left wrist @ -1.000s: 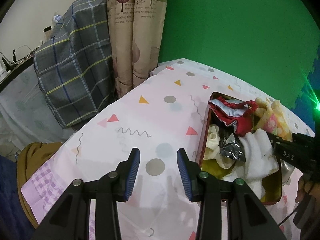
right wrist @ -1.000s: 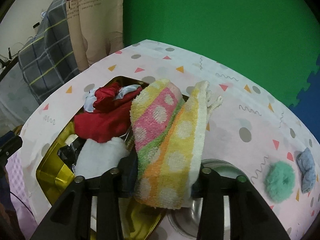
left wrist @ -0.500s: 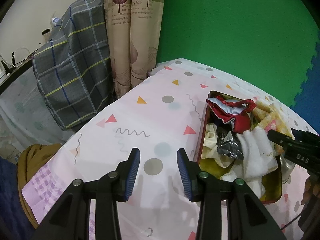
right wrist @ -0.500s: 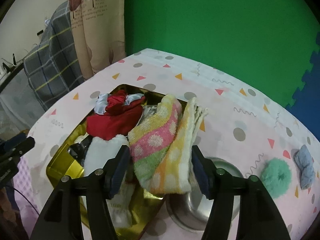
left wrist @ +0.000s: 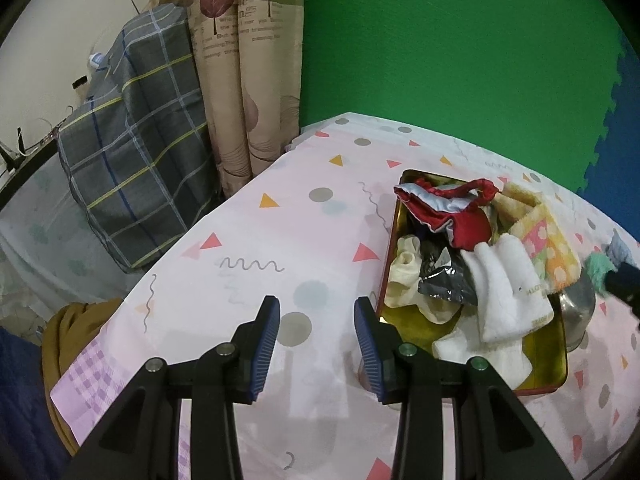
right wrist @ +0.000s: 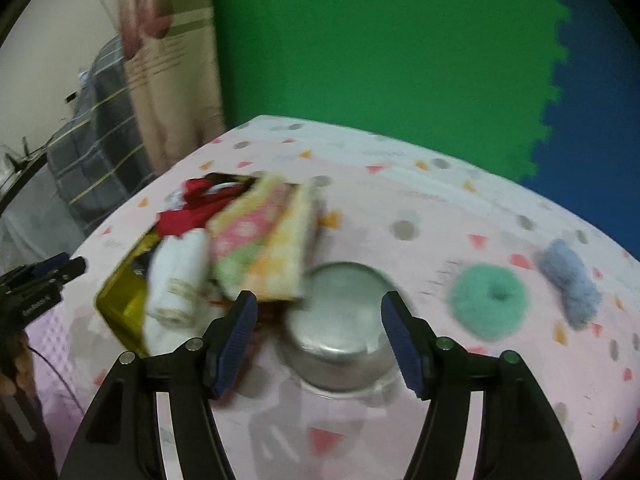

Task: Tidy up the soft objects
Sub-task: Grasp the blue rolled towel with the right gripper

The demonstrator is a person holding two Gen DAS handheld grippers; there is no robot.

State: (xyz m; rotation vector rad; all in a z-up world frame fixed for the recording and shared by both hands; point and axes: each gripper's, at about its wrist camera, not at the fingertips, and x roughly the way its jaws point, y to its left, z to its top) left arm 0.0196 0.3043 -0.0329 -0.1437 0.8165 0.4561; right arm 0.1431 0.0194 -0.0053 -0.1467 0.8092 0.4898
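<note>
Right tool (right wrist: 318, 334) jaws are opening, empty; the released striped towel (right wrist: 262, 248) now rests on the tin (right wrist: 120, 292). Left tool (left wrist: 316, 338) stands open, idle.

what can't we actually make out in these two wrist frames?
- Bottom of the gold rectangular tin: left wrist view, buried under the white towel and the red cloth.
- Print on the white towel: both views, too small; right one is motion-blurred.
- Right gripper: left wrist view, cut off by the frame edge.
- Steel bowl's inside: right wrist view, blurred, partly covered by the striped dotted towel.
</note>
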